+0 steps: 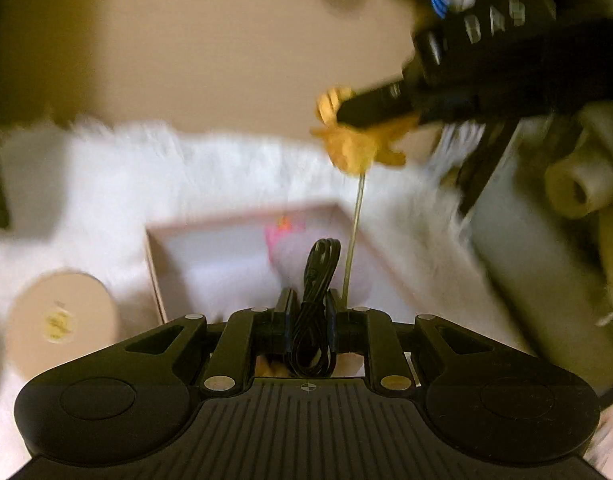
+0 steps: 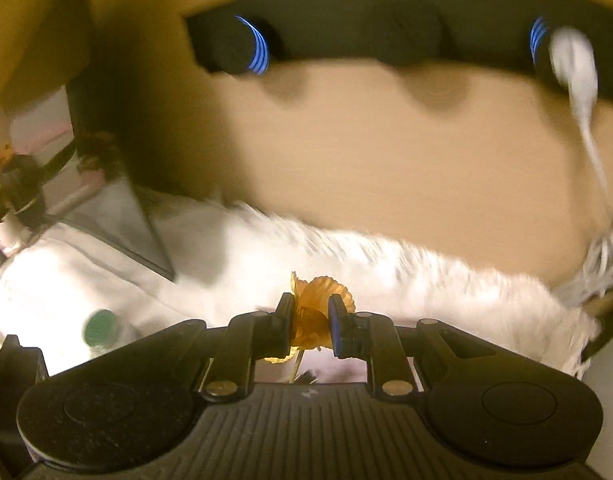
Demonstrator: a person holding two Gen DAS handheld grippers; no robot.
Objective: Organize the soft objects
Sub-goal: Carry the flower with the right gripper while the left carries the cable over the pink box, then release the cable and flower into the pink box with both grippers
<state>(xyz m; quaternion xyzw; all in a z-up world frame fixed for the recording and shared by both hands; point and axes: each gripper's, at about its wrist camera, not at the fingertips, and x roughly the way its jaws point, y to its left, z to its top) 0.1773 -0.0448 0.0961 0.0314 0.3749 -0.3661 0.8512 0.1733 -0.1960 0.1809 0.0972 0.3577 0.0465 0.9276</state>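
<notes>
Hand-held gripper, left (image 1: pixel 310 320), pinches a limp black cable bundle (image 1: pixel 316 280); right (image 2: pixel 311 320) clamps the orange artificial flower (image 2: pixel 318 304) by its crushable head. Both light; stem grip safer.

A tan wooden floor (image 2: pixel 346 152) is seen across both views, lit in a warm, dim yellow tone. A shaggy white rug (image 1: pixel 126 184) is spread over it, its fringed edge (image 2: pixel 386 256) blurred. A dark long bar with blue glowing rings (image 2: pixel 258 46) is seen at the far side of the floor, and a white cord (image 2: pixel 586 128) hangs down beside it. Pale cardboard tubes (image 1: pixel 578 184) are stacked at the right of the left wrist view.
</notes>
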